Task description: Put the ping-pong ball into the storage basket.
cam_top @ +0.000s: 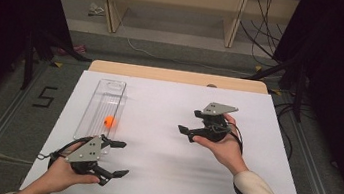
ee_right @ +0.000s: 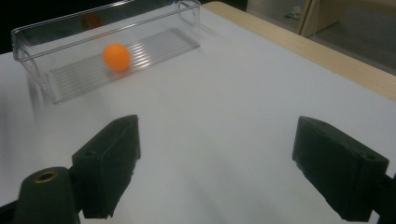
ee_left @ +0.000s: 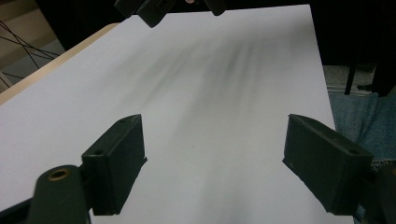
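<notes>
orange ball seen inside clear tray by the table's left edge.
left gripper and right gripper are held with jaws apart, nothing between them.

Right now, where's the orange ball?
In the high view the ball lies inside the clear tray on the table's left, just beyond the left gripper.

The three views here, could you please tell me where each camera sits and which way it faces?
High view: above the person's side, looking forward and down on the table; both hands show, with the left gripper and right gripper.
Left gripper view: rides the left gripper, looking across the bare white tabletop; its open jaws show.
Right gripper view: rides the right gripper, facing the clear tray holding the orange ball.
Shared: the high view also shows the tray and ball.
</notes>
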Motion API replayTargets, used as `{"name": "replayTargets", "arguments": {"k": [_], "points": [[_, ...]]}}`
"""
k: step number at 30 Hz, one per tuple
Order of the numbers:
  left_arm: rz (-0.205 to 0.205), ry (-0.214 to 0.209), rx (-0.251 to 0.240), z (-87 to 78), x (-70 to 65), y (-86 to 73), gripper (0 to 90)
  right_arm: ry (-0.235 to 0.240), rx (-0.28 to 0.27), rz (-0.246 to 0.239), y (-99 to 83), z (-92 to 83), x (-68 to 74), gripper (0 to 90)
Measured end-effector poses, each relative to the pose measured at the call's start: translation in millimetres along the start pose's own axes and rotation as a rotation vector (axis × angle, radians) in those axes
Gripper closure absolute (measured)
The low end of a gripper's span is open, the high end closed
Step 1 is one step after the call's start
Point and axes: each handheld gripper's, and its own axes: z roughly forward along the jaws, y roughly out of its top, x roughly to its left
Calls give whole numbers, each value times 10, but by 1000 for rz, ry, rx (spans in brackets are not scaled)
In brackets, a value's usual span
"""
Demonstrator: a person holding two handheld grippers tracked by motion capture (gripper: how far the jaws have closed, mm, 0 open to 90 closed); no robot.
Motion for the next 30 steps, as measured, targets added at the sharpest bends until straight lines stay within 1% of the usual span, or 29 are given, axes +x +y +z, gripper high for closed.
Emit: {"name": "replayTargets", "arguments": {"k": [1,3,6,20,30], "points": [[0,1,0,-2,1,0,201,-7,-1,4,-31,-58,-8,161],[-1,2,-3,-1,1,0,201,-12,-3,9,-64,-110,-14,161],[-2,3,-3,-1,1,0,201,-16,-2,13,-96,-152,-18,161],[-4,8,-6,-3,4,-1,200,-43,6,39,-327,-455,-24,161],[-5,10,-6,-5,5,-2,199,-54,11,50,-449,-598,8,161]]}}
